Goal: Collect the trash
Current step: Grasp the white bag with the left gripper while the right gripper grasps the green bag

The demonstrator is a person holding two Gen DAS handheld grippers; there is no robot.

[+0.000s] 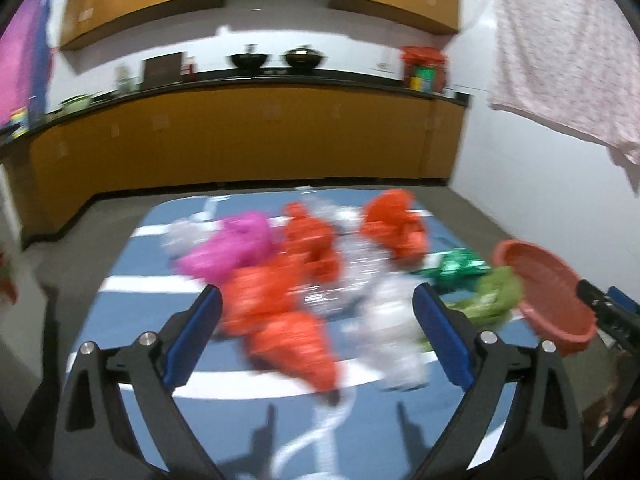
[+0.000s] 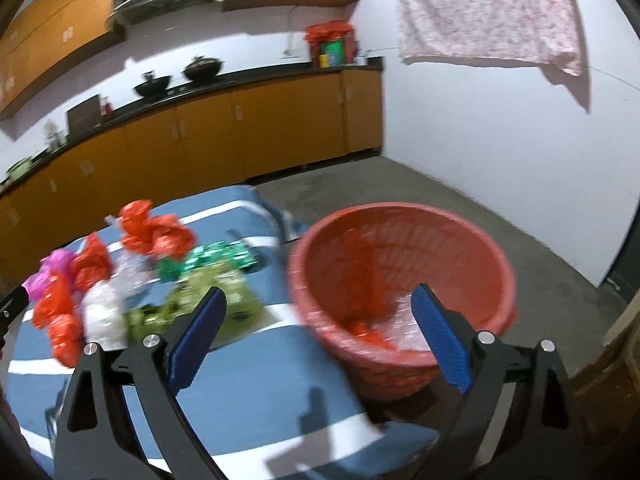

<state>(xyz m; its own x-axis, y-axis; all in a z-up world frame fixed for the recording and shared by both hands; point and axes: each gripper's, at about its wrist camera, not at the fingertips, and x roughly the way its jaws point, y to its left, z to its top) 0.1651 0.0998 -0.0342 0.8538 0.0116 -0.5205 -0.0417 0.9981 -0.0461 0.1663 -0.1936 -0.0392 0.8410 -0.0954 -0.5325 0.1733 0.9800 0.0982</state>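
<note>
Red basket [image 2: 400, 240] beside the blue-striped surface [image 2: 248, 360] holds a few scraps; most crumpled wrappers [image 1: 280, 280] remain piled on it. We hold left tongs [image 1: 318, 304] and right tongs [image 2: 320, 308] spread, empty. Task early.

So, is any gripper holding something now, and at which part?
Nothing is held. The left gripper is open above the trash pile, with no piece between its fingers. The right gripper is open and empty in front of the red basket.
</note>
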